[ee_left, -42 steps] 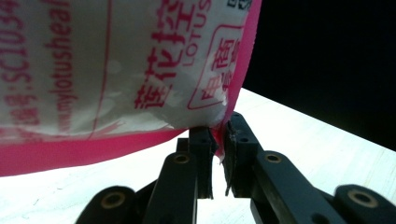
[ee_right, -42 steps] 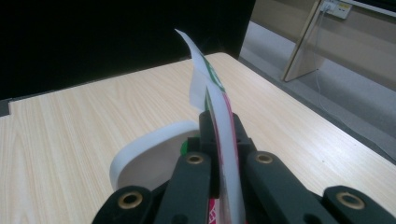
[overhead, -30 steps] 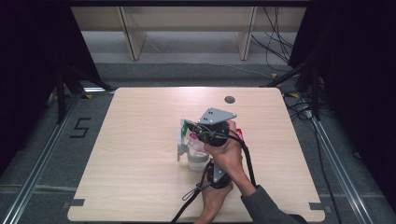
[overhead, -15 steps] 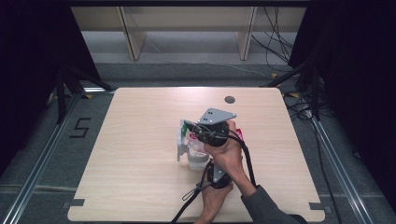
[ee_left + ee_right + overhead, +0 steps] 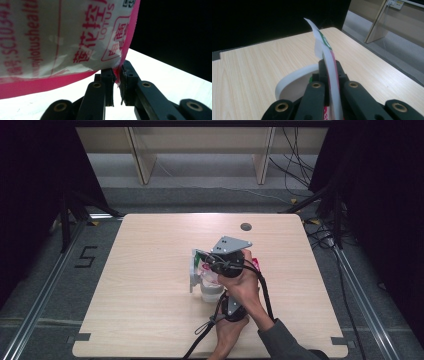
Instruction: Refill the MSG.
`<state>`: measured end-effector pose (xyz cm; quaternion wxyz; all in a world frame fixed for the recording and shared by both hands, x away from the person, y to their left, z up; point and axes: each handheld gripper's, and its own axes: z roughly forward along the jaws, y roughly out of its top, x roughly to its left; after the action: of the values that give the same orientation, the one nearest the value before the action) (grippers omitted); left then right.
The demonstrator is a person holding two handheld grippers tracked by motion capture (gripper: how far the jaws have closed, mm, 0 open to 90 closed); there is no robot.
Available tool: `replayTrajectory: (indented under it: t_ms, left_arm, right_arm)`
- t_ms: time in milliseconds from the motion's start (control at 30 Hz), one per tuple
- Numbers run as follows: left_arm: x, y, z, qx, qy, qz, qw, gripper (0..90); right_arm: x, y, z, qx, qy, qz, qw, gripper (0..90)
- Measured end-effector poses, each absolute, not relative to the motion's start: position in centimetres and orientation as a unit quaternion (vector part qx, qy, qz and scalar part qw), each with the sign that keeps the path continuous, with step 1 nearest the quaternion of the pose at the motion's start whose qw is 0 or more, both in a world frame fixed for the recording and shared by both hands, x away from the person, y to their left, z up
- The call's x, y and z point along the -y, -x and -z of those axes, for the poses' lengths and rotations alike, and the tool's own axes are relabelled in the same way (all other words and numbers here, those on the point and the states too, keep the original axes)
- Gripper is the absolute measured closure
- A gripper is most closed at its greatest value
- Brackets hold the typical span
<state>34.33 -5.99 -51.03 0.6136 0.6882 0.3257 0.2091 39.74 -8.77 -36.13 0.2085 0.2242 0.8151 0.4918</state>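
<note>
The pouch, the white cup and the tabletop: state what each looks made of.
Pouch: likely thin plastic film, glossy; it shows highlights, creases and printed red lettering with a pink edge. The left gripper and right gripper both pinch it.
White cup: probably plastic or coated paper, matte smooth rim; hard to tell which.
Tabletop: pale wood-grain laminate or veneer, satin, with even printed-looking grain.

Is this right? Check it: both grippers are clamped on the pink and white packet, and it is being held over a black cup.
Not quite: the cup is white, not black, as the right gripper view shows. The rest holds: the left gripper pinches the packet at its pink edge and the right gripper is clamped on its other end.
</note>
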Motion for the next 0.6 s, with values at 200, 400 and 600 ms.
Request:
replayTrajectory:
  t_ms: [200,400,600]
  left_arm:
    - [5.58,-34.27,50.88,-0.309,-0.707,-0.212,0.6,81.6]
    - [5.41,-34.3,50.87,-0.305,-0.711,-0.209,0.598,81.5]
    - [5.44,-34.37,50.87,-0.305,-0.712,-0.208,0.597,81.6]
  right_arm:
    - [8.68,-39.58,36.06,-0.82,-0.221,-0.488,0.202,89.9]
    - [8.46,-39.42,36.11,-0.817,-0.223,-0.49,0.206,89.9]
    - [8.61,-39.56,36.09,-0.817,-0.224,-0.492,0.203,89.9]
